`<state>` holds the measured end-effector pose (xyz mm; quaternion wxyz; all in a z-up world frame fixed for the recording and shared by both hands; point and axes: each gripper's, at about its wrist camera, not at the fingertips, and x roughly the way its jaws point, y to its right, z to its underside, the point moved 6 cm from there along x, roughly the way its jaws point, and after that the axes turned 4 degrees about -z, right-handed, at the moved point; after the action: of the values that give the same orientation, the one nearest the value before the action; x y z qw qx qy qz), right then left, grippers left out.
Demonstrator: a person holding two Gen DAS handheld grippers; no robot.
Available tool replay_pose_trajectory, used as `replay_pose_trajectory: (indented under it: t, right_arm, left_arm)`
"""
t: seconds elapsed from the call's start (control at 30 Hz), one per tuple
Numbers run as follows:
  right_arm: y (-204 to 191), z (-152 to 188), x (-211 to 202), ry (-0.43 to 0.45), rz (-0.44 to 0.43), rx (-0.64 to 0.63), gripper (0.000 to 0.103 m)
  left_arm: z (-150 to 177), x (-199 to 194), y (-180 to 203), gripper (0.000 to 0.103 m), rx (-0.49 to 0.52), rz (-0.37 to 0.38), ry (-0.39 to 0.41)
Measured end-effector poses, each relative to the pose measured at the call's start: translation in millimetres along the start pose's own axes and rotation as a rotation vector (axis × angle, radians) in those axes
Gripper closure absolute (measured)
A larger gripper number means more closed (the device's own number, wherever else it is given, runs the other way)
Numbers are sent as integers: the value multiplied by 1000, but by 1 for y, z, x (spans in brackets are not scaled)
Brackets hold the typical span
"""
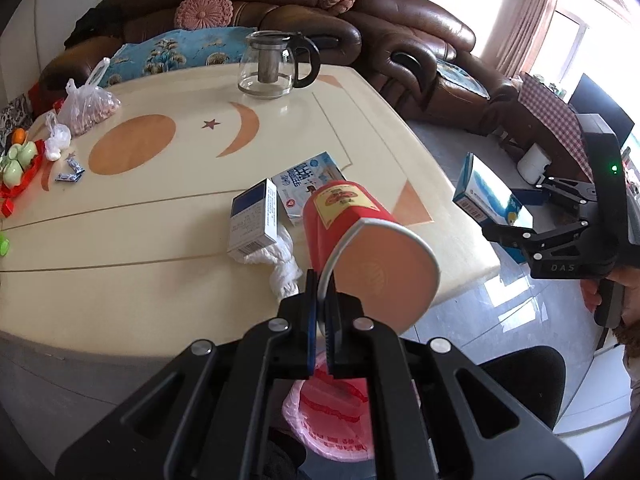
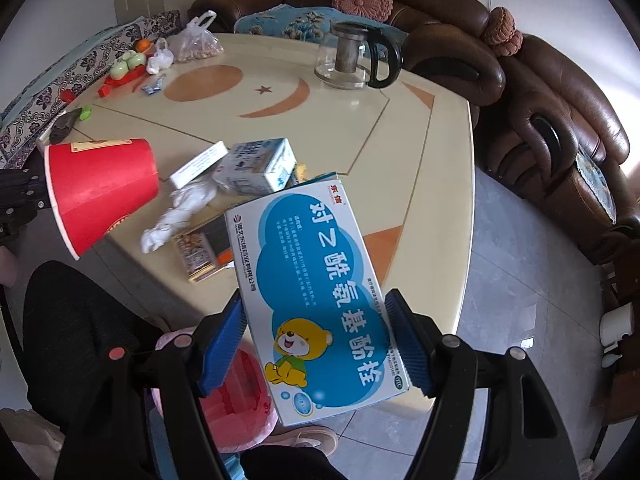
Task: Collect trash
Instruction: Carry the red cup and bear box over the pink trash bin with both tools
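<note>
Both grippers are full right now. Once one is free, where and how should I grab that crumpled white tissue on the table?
Take the crumpled white tissue from above at its bulky upper bunch, jaws across its narrow width. It lies flat and stretched out, soft, so it pinches anywhere, but the small box sits against its far end; stay toward the table edge.

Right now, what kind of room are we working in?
Most likely a home living room: a brown leather sofa wraps around a low cream table that carries a glass teapot.
</note>
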<state>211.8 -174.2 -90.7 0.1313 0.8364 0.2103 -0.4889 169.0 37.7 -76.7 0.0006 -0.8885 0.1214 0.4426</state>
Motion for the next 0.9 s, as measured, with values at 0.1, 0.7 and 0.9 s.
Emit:
replay_pose_trajectory:
  t: [0.1,0.7,0.9]
  right_arm:
    - [-12,7,-13,10,-3,-10,35]
    - [-72,52,-61,47,-16,-70,35]
    - [-88,75,-62,33,-34,-79,35]
  left_arm:
    - [6,-12,5,98,14,2,11]
    - [54,-53,32,98,80,13,35]
    - [76,-49,42,98,102,36,5]
